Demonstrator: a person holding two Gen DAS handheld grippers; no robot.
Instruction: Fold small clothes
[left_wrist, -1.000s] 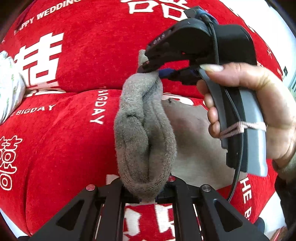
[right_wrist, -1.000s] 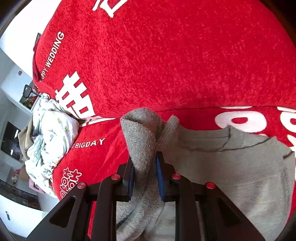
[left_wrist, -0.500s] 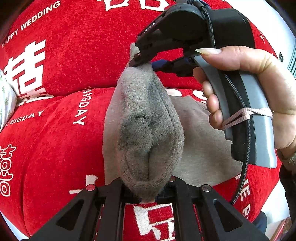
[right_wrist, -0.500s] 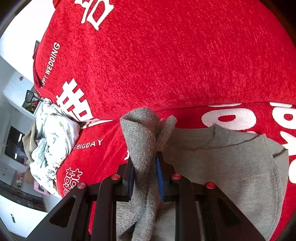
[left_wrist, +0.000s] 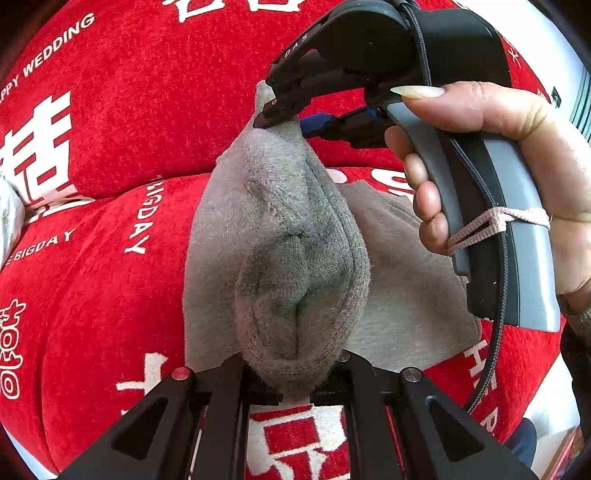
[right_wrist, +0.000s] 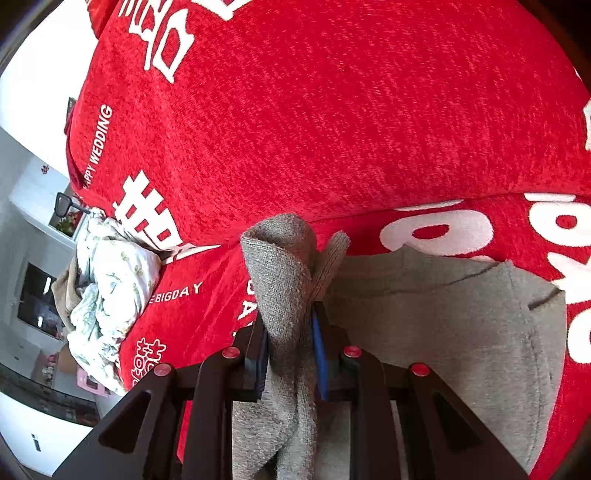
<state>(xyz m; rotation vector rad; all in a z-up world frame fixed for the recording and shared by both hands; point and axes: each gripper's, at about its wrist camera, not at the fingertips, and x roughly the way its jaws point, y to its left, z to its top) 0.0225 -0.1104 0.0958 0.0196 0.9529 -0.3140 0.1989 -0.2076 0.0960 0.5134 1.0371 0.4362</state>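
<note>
Left wrist view: grey garment (left_wrist: 291, 258) is bunched into a thick roll running from the left gripper (left_wrist: 291, 384) at the bottom edge up to the right gripper (left_wrist: 284, 118) near the top. Left gripper's jaws are clamped tight on the near end of the roll; the fabric bulges out just above them. Right gripper comes in from the upper right, held by a hand (left_wrist: 491, 158), & pinches the far end of the roll, a small tip of cloth poking up past its jaws. Rest of the garment spreads flat to the right of the roll & a bit to its left, lying on the red cushion cover (left_wrist: 110, 295) w/ white lettering. Roll itself is lifted off the cover btw the two tongs.

Right wrist view: right gripper (right_wrist: 290, 347) is closed narrow on a gathered fold of the grey garment (right_wrist: 443, 332); blue pads press the cloth from both sides. The fold sticks up above the jaws in two points, & more cloth hangs down below them. Flat part of the garment lies right of the jaws on the red cover (right_wrist: 332, 129). A crumpled white patterned cloth (right_wrist: 110, 288) sits well left of the garment, at the cover's edge.
</note>
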